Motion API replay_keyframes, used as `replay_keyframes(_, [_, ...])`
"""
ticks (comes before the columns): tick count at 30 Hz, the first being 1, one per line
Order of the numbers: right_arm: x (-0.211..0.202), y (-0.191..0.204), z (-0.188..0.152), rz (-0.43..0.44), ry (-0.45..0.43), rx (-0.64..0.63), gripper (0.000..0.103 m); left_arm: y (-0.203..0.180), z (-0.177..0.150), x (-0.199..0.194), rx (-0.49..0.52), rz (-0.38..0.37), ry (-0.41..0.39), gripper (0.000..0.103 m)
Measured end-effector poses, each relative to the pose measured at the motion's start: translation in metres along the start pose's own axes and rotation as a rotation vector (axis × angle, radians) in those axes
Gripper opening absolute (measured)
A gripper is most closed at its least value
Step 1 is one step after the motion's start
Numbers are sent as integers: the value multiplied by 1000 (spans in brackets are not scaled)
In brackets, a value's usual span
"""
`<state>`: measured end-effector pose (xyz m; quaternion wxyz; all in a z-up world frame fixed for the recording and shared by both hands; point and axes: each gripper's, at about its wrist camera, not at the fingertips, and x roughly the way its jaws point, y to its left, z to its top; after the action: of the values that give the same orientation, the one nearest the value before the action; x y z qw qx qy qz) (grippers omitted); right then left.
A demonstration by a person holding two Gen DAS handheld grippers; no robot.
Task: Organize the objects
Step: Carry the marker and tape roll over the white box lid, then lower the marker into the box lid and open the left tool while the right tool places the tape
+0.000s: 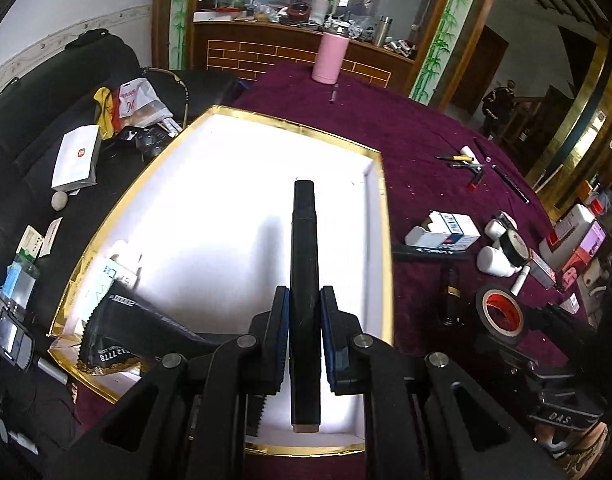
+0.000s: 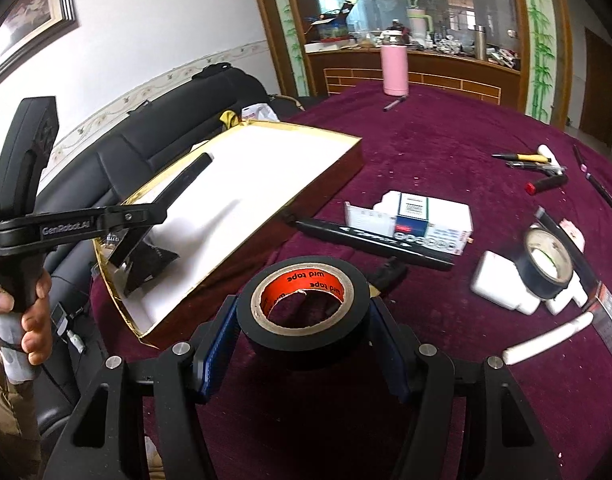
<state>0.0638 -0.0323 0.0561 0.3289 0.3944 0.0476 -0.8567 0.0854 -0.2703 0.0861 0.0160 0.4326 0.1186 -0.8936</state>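
Note:
My left gripper (image 1: 304, 300) is shut on a long black marker (image 1: 303, 240), which sticks out forward over the white inside of a gold-rimmed box (image 1: 297, 122). The right wrist view shows that marker (image 2: 195, 168) held low over the box (image 2: 306, 128) from the left. A black packet (image 1: 145, 320) and a small white pack (image 1: 117, 268) lie in the box's near left corner. My right gripper (image 2: 303, 308) is shut on a black tape roll (image 2: 306, 348) with an orange core, close over the purple cloth beside the box.
On the purple tablecloth (image 2: 426, 140) lie another black marker (image 2: 370, 240), a white carton (image 2: 418, 216), a second tape roll (image 2: 546, 260) on white bottles, pens (image 2: 534, 160) and a pink tumbler (image 2: 394, 70). A cluttered black sofa (image 1: 65, 120) runs along the left. A hand (image 2: 29, 320) grips the left handle.

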Motion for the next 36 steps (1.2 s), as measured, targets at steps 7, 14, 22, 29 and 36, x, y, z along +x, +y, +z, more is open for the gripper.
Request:
replay_keyframes(7, [7,18,5,21,14,-49,68,15,4,0,-2,38,-1,14])
replay_keyframes(14, [12,32,10,41,14,-78,68,35,10,4,2,111,1,14])
replay_keyframes(22, [22,41,19,54,22,-91,68,44,12,7,11,147,3,14])
replay_keyframes(29, [36,57,33,91,20,-120,68,53,20,2,20,136,-5,14])
replay_keyframes(36, [55,74,37,129,34,-157,68,81,31,-1,-12,117,-4,14])
